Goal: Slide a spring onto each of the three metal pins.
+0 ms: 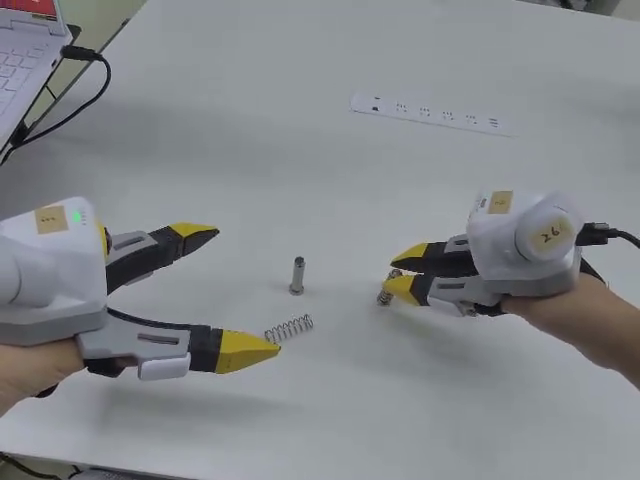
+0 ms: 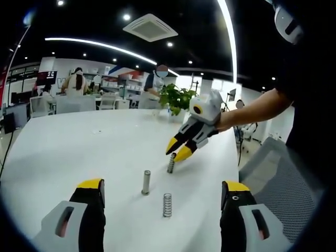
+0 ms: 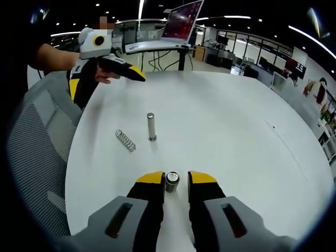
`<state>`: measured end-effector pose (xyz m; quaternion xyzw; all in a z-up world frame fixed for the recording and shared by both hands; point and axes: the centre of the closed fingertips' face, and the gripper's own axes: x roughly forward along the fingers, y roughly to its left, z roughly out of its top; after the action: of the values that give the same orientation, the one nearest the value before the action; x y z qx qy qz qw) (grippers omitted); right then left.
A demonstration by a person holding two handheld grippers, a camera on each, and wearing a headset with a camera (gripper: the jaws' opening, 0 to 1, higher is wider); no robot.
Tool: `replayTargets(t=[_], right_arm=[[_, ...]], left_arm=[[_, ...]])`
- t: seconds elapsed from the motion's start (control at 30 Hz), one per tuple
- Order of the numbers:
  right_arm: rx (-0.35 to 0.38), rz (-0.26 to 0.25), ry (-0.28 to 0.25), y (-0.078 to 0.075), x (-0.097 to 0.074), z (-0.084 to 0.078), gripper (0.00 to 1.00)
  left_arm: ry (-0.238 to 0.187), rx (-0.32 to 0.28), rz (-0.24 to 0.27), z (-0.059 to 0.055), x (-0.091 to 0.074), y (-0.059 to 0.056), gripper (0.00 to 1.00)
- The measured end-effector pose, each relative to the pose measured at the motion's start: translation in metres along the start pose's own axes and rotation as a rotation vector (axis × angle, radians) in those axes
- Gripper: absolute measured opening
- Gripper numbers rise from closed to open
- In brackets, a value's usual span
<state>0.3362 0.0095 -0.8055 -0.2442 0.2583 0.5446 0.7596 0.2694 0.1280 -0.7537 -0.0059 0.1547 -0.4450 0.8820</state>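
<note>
The right gripper (image 3: 177, 179) is narrow, its jaws either side of the sprung pin (image 3: 172, 181); whether they touch it I cannot tell. The sprung pin is right of the bare pin (image 1: 297, 275), which stands upright on the worktop (image 1: 300, 150). A loose spring (image 1: 290, 327) lies just nearer the person than the bare pin. The left gripper (image 1: 220, 292) gapes wide to that pin's left, holding nothing.

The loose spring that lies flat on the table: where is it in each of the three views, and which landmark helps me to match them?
Head view: the loose spring lies below centre, just below the bare upright pin.
Left gripper view: the spring is low at centre, right of the pin and nearer the camera.
Right gripper view: the spring is left of centre, left of the pin.
Shared landmark: that bare upright pin.
</note>
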Motion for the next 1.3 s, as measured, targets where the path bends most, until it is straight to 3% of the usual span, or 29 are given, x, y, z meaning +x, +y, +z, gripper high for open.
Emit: replayTargets(t=[0.57,1.07,1.3], right_arm=[[0.068,-0.022,-0.058,0.002,-0.016,0.004,0.28],[0.161,-0.059,-0.183,0.008,-0.052,0.018,0.38],[0.194,-0.058,-0.211,0.018,-0.056,0.020,0.43]], left_arm=[[0.001,0.004,0.004,0.003,0.000,-0.001,0.90],[-0.010,0.015,0.000,0.008,0.000,-0.001,0.91],[-0.001,0.019,-0.007,0.007,0.002,-0.003,0.91]])
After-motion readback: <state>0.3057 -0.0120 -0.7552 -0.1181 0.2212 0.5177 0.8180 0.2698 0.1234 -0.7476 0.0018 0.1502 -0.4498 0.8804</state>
